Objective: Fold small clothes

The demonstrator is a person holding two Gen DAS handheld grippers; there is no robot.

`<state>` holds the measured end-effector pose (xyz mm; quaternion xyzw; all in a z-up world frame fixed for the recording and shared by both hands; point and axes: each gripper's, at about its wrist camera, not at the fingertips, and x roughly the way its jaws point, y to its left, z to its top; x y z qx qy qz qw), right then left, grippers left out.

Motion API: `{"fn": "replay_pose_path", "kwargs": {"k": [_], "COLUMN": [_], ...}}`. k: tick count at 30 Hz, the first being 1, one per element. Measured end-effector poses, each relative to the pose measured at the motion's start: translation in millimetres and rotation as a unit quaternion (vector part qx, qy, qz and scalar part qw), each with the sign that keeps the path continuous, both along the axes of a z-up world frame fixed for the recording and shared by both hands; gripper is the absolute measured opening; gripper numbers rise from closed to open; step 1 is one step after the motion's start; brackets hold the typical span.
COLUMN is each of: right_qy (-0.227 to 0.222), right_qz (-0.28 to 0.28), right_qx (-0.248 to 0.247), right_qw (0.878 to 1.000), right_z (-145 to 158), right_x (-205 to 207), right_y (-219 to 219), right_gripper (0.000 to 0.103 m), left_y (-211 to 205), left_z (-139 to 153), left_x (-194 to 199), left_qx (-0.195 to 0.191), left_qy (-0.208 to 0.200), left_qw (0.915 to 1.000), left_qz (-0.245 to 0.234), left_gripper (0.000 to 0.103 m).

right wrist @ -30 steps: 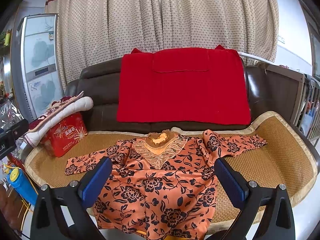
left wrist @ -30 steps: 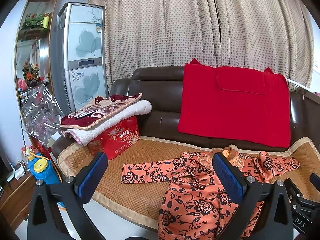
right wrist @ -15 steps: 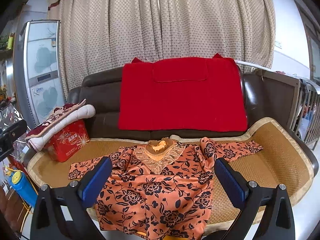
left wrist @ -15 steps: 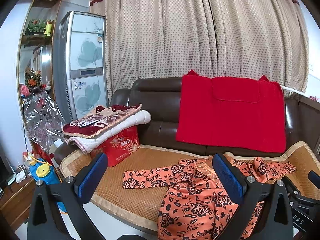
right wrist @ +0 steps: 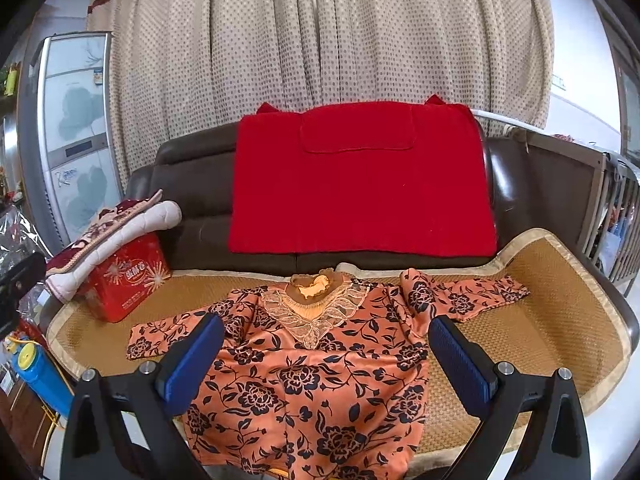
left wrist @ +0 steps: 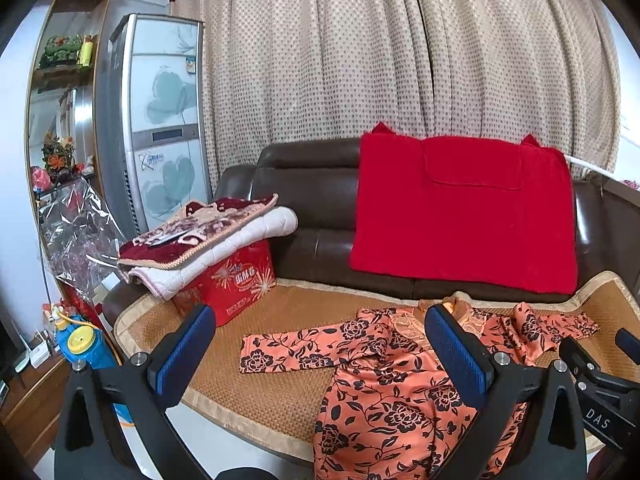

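My left tool (left wrist: 318, 350) and right tool (right wrist: 326, 354) both hang wide apart and empty, short of the sofa. Ahead, the orange flowered blouse (right wrist: 308, 376) lies face up on the woven mat (right wrist: 552, 320), sleeves spread, hem draping over the front edge. For a clean first fold, I judge each tool should pinch a sleeve (right wrist: 468, 298) near its cuff and bring it across the chest.

A blouse (right wrist: 308, 376) is lying spread on the mat (right wrist: 552, 320) covering the sofa (right wrist: 192, 184) seat, its hem hanging over the mat's front edge. A box (right wrist: 128, 284) is sitting at the mat's left end with folded blankets (right wrist: 116, 232) resting on it, and a cloth (right wrist: 360, 180) is hanging over the sofa back behind the blouse.
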<state>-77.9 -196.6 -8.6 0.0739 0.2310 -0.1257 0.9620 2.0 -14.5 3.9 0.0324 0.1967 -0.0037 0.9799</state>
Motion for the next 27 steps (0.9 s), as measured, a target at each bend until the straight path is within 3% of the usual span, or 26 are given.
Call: {"fn": "replay_pose_path", "kwargs": {"k": [12,22,24,27], "right_qy": [0.011,0.023,0.023,0.023], "right_qz": [0.009,-0.006,-0.008,-0.019], "right_qx": [0.008,0.022,0.036,0.073], "right_qw": [1.000,0.999,0.999,0.997], "right_z": [-13,-32,-40,-59], "right_x": [37,70,81,103], "right_y": [-1,-29,-42,-77], "right_gripper": [0.103,0.103,0.103,0.103], "left_y": [-13,-42,-52,-77], "left_z": [-15,-40,-53,-93], "left_x": [31,73,91,138], "left_qx": [0.014,0.036,0.038,0.033], "left_qy": [0.022,0.048,0.067,0.142], "left_qw": [0.9997,0.9982,0.9968,0.9875], "left_qz": [0.001,-0.008,-0.019,-0.060], "left_gripper": [0.103,0.103,0.103,0.103]}}
